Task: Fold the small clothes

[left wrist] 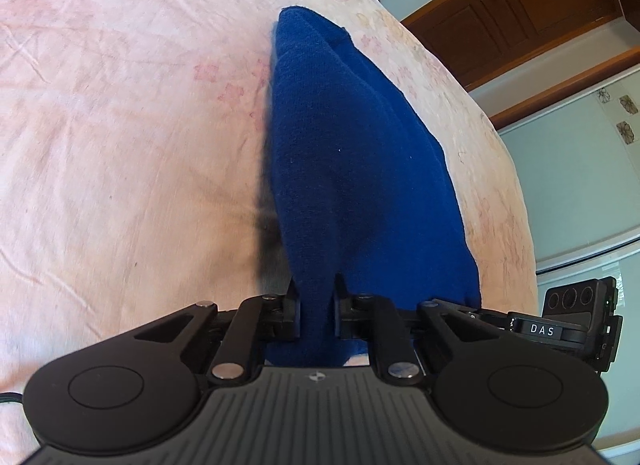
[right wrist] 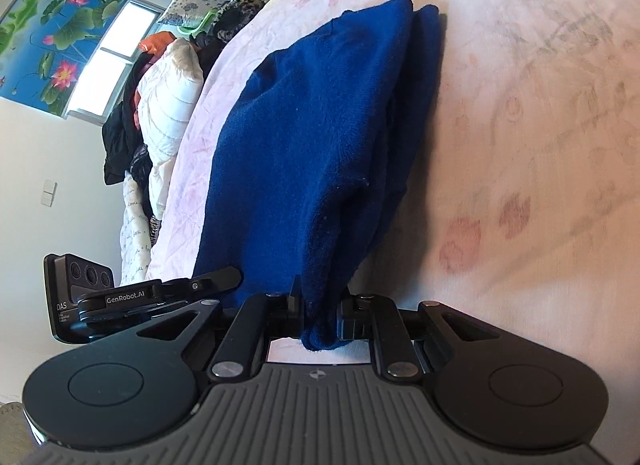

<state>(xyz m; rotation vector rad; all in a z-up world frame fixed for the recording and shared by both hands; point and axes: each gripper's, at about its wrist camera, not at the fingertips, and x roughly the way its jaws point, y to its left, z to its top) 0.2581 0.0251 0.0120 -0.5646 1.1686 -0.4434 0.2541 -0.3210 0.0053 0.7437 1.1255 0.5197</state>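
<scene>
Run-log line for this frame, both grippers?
left gripper: shut on blue knit garment | right gripper: shut on same garment's near edge | far end on pink floral bedsheet

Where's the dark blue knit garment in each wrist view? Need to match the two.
Left wrist: dark blue knit garment runs up the centre from the left claw, which is shut on its near edge.
Right wrist: same garment sits centre-left, far end toward the top, near corner clamped in the right claw.
Shared landmark: the pale pink floral bedsheet under it.
</scene>
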